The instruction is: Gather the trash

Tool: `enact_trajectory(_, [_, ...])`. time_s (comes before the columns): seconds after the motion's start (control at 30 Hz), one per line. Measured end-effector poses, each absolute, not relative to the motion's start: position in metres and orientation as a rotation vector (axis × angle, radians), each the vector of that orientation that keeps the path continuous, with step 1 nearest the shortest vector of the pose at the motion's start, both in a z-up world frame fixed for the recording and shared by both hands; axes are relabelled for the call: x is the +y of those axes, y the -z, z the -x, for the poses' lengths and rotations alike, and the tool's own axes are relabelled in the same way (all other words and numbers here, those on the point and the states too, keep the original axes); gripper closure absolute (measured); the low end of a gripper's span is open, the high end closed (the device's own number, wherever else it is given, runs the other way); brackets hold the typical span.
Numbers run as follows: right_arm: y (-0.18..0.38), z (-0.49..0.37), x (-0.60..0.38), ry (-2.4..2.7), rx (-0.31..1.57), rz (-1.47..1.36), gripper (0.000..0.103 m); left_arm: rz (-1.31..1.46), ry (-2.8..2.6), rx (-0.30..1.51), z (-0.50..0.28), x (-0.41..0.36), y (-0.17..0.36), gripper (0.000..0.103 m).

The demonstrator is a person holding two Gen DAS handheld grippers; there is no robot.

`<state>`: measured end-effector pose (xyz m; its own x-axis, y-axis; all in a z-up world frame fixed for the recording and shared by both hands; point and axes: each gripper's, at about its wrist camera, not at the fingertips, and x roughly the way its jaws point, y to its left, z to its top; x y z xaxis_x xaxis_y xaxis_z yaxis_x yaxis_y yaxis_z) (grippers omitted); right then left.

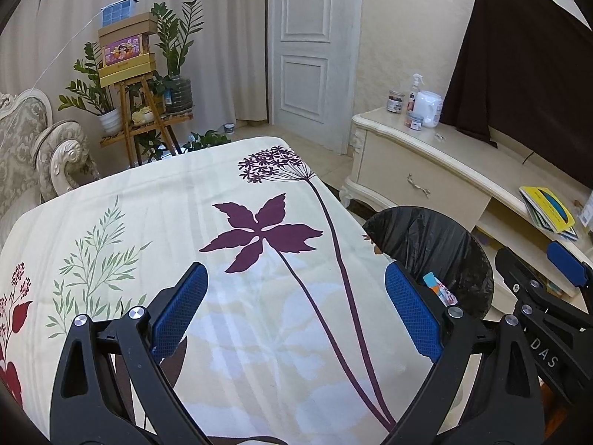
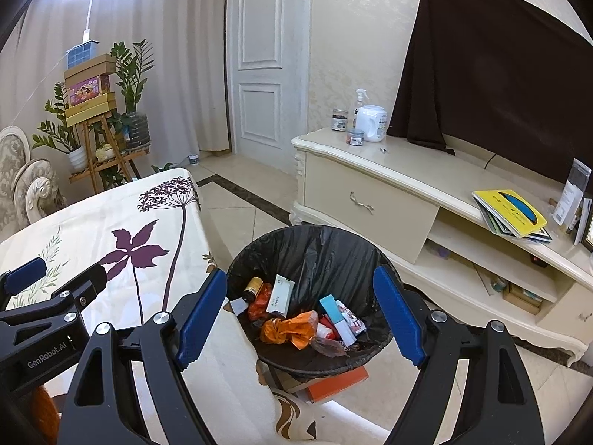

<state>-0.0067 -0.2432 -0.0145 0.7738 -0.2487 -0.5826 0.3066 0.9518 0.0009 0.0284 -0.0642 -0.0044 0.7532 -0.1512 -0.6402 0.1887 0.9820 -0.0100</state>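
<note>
Table (image 1: 259, 333) first: we see its flowered cloth bare of any rubbish in both views, as far as the cameras reach. Bin (image 2: 307, 244) next, lined with a black bag, standing on the floor at the table's right-hand edge, below the top. Our right gripper (image 2: 300, 319) hangs just above it, jaws spread wide with nothing between them, and the bin's mouth lies straight ahead and below its fingers. Our left gripper (image 1: 296, 311) is over the cloth, also wide and empty, with the bin (image 1: 437, 237) off to its right and the right gripper (image 1: 548, 289) just beside it on that side. So the right hand is the nearer one to the bin.

Inside the bin lies the trash: an orange bag (image 2: 292, 330), a white carton (image 2: 280, 294), a small brown bottle (image 2: 253, 288) and a blue-and-white box (image 2: 335, 319), all piled on the bottom.

We judge the collecting to be nearly or fully done; any further piece would have to be found outside these views.
</note>
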Motion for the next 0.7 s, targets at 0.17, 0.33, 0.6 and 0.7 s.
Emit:
enact_trajectory(0.17, [0.0142, 0.0036, -0.2401, 0.293, 0.617, -0.092, 0.024, -0.05, 0.179, 0.697, -0.0305, -0.0618, 0.0058, 0.009])
enact_trajectory(0.33, [0.015, 0.002, -0.2389, 0.289, 0.618, -0.093, 0.024, -0.047, 0.173, 0.701, -0.0325, -0.0601, 0.0068, 0.009])
enact_trajectory(0.6, [0.0156, 0.0011, -0.2375, 0.287, 0.62, -0.09, 0.024, -0.045, 0.171, 0.706, -0.0326, -0.059, 0.0083, 0.009])
enact_trajectory(0.7, [0.0156, 0.0009, -0.2373, 0.289, 0.619, -0.088, 0.024, -0.042, 0.172, 0.707, -0.0328, -0.0579, 0.009, 0.009])
